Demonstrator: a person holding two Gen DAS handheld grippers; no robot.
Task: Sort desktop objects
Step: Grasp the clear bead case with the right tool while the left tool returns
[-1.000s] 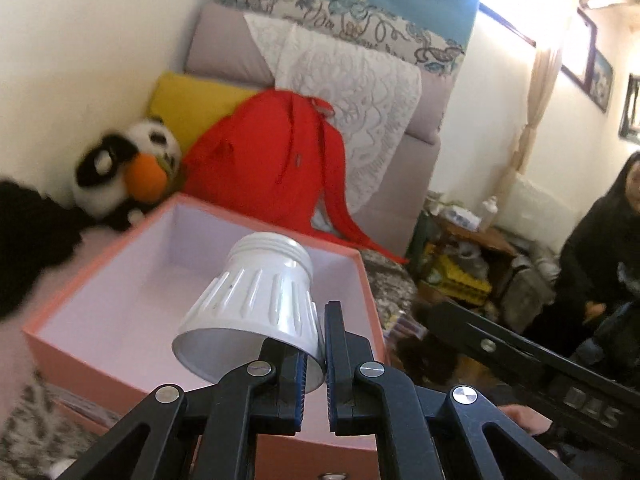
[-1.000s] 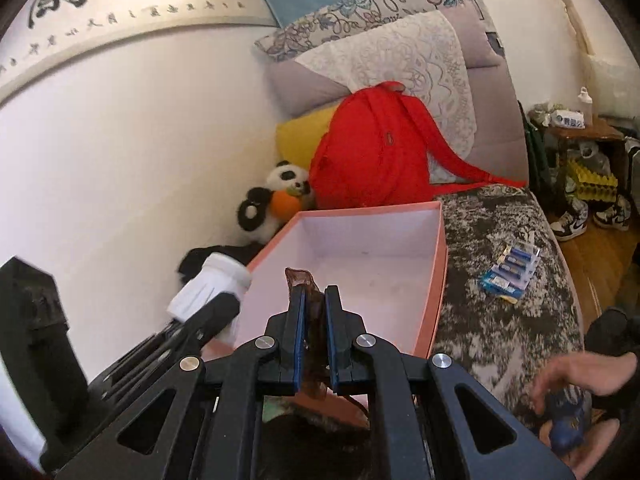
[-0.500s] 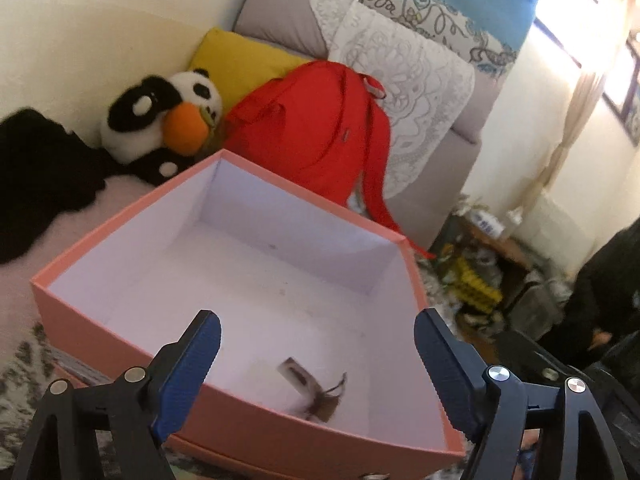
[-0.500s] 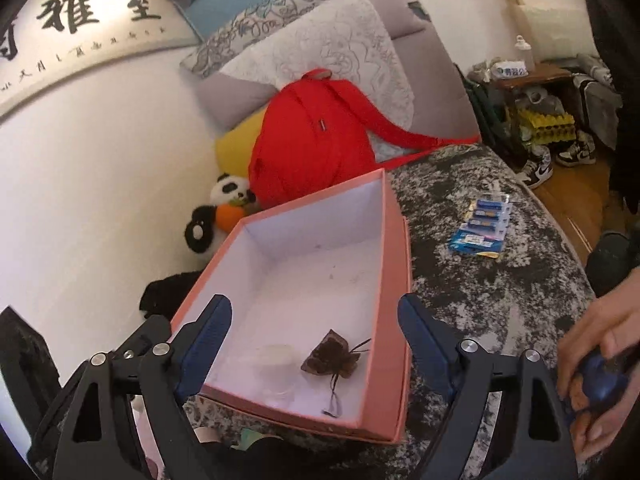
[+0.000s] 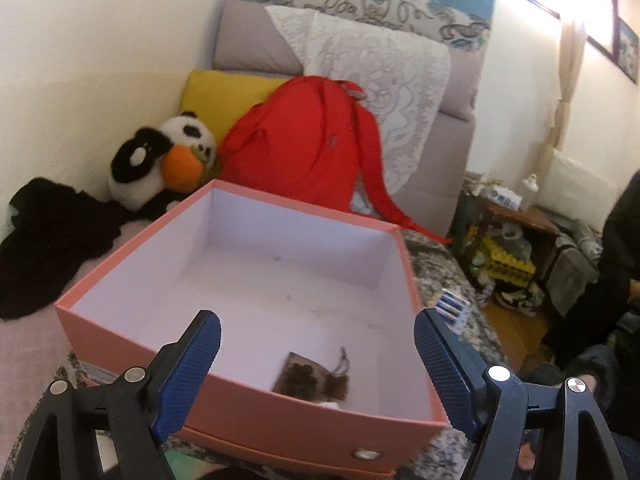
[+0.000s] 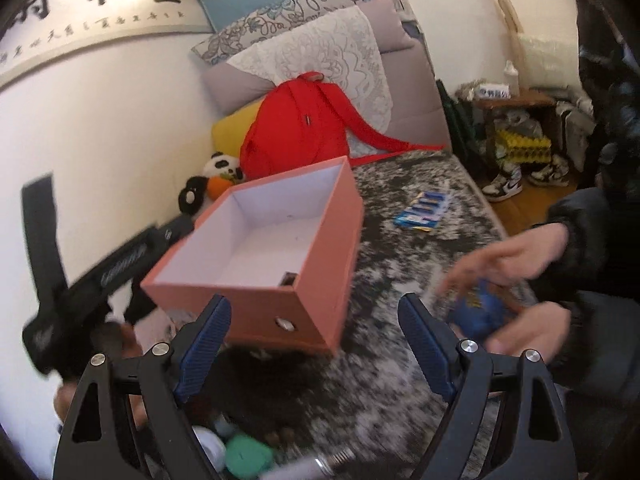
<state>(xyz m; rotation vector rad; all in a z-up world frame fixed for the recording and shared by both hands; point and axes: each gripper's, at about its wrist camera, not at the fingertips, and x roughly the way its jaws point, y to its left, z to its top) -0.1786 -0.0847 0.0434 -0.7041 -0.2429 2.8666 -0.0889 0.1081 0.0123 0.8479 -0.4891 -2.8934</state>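
Note:
An open pink box (image 5: 256, 404) with a white inside stands on a mottled grey cover (image 6: 404, 248); it also shows in the right wrist view (image 6: 320, 240). A small brown pouch (image 5: 312, 380) lies in its near corner, with a sliver of something white beside it. My left gripper (image 5: 316, 356) is open and empty just before the box's near wall. My right gripper (image 6: 314, 340) is open and empty, lower and nearer, in front of the box. Below it lie a green lump (image 6: 248, 456), a white object (image 6: 210, 450) and a silver pen-like thing (image 6: 308, 466).
A red backpack (image 5: 308, 148), a panda toy (image 5: 164, 160) and a yellow cushion (image 5: 216, 92) lie behind the box. A blue battery pack (image 6: 424, 212) lies on the cover to the right. A person's hands hold a blue object (image 6: 484, 308) at the right.
The left gripper let go of the white lamp shade and the right gripper let go of the brown pouch; both opened. The right gripper has drawn back and down from the box.

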